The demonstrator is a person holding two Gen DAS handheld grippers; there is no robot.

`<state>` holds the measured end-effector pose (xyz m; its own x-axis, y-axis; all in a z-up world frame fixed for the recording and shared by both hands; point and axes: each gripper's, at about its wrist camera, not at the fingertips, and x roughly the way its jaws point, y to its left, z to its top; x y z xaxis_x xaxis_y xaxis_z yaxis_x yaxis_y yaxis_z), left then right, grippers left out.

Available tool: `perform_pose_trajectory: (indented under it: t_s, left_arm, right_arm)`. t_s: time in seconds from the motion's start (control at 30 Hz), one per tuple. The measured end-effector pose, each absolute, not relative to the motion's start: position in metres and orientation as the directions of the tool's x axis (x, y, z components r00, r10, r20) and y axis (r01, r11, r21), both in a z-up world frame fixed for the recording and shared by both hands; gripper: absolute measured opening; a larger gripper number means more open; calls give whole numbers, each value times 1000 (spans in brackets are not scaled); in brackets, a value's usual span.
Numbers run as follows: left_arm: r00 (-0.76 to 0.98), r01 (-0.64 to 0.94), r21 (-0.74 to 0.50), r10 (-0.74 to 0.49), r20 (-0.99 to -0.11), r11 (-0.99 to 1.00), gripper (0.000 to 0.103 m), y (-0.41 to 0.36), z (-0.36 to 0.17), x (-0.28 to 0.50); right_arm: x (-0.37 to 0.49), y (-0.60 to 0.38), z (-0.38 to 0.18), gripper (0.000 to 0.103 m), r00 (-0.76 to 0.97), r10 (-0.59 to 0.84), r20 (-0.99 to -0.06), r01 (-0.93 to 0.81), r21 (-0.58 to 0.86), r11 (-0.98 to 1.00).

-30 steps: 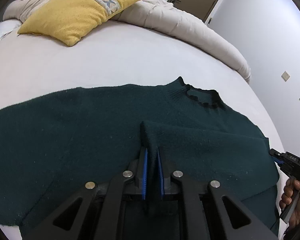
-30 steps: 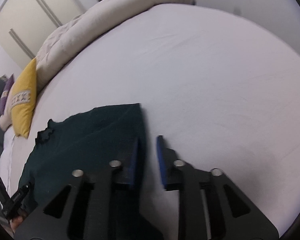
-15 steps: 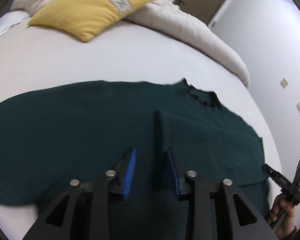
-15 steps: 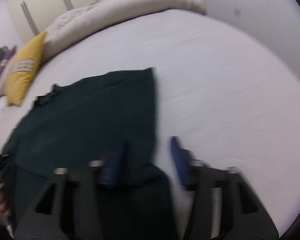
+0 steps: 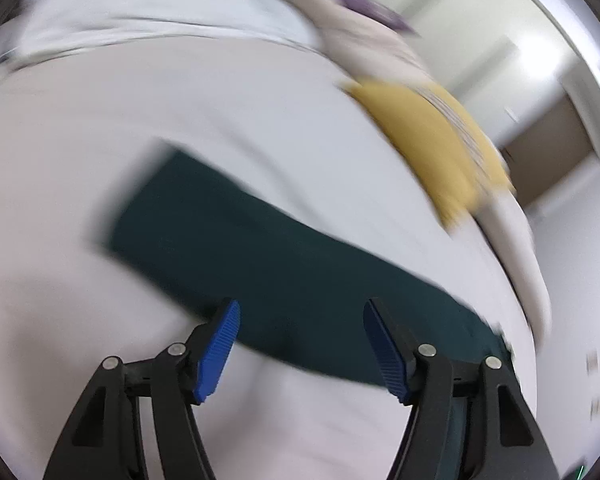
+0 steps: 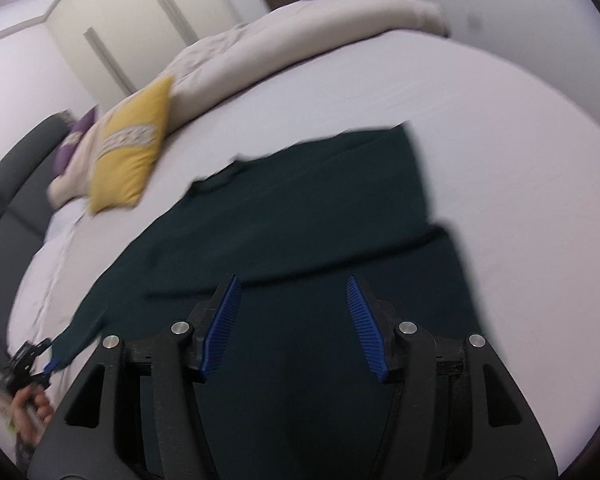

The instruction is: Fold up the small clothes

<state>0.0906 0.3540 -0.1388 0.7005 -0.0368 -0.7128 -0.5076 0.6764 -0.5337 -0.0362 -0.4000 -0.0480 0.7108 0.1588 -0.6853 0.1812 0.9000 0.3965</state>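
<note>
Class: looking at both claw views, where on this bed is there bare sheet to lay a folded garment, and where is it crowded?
Bare sheet runs right of the dark green sweater, up to the rolled duvet. More lies beyond its outstretched sleeve. Crowded: the head end, with the yellow pillow.

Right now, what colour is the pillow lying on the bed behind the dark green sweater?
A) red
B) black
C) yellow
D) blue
C: the pillow beside the rolled duvet is clearly yellow with a patterned strip, lying on the white bed beyond the dark green sweater.
</note>
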Motion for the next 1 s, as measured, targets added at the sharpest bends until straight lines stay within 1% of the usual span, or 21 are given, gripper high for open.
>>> perform_pose_trajectory:
  t_s: [0.03, 0.1, 0.17, 0.27, 0.3, 0.33, 0.37, 0.4, 0.43, 0.53, 0.63, 0.73, 0.8, 0.9, 1.0]
  left_arm:
    - [695, -555, -528, 9, -719, 643, 70, 376, -141, 81]
    - [682, -600, -513, 57, -729, 614, 73, 402, -146, 74]
    - [664, -623, -515, 50, -747, 589, 73, 421, -157, 74]
    - [660, -613, -505, 43, -750, 608, 71, 427, -163, 83]
    - [657, -612, -493, 50, -752, 619, 61, 424, -161, 85]
    - [660, -605, -497, 43, -750, 622, 53, 422, -161, 87]
    - [660, -595, -510, 16, -751, 621, 29, 420, -163, 88]
    - [654, -590, -517, -9, -756, 620, 14, 418, -164, 91]
    - [655, -582, -521, -21, -756, 624, 9, 413, -164, 89]
    - [670, -549, -510, -16, -742, 662, 8, 393, -149, 92]
    - [705, -463, -502, -40, -708, 731, 8, 352, -121, 100]
    - [732, -332, -471, -92, -675, 817, 8, 288, -89, 116]
    - [745, -220, -429, -133, -653, 876, 8, 226, -68, 129]
    - [742, -92, -370, -184, -644, 925, 8, 149, -58, 144]
    - [708, 20, -340, -253, -659, 940, 8, 74, -65, 157]
  right_arm:
    - [-39, -389, -49, 53, 704, 181, -687, 164, 405, 899]
    - [-44, -369, -52, 53, 688, 227, -689, 131, 425, 896]
    - [-50, -346, -55, 53, 672, 258, -695, 103, 433, 896]
    - [-53, -321, -60, 53, 648, 280, -708, 73, 424, 903]
    - [-55, -314, -61, 53, 642, 287, -711, 64, 422, 904]
    - [-55, -309, -63, 53, 639, 290, -712, 60, 422, 905]
    - [-57, -305, -65, 53, 638, 292, -713, 56, 421, 905]
    - [-60, -302, -66, 53, 637, 293, -713, 55, 421, 905]
    - [-63, -300, -67, 53, 637, 295, -712, 56, 424, 904]
    - [-70, -304, -70, 53, 641, 299, -707, 67, 440, 896]
    - [-76, -315, -75, 53, 646, 301, -701, 91, 463, 882]
    - [-82, -326, -81, 53, 651, 302, -697, 116, 484, 867]
    - [-86, -333, -86, 53, 655, 304, -692, 131, 499, 857]
    - [-91, -347, -92, 53, 663, 299, -686, 154, 516, 843]
    - [-95, -364, -95, 53, 675, 294, -677, 178, 536, 825]
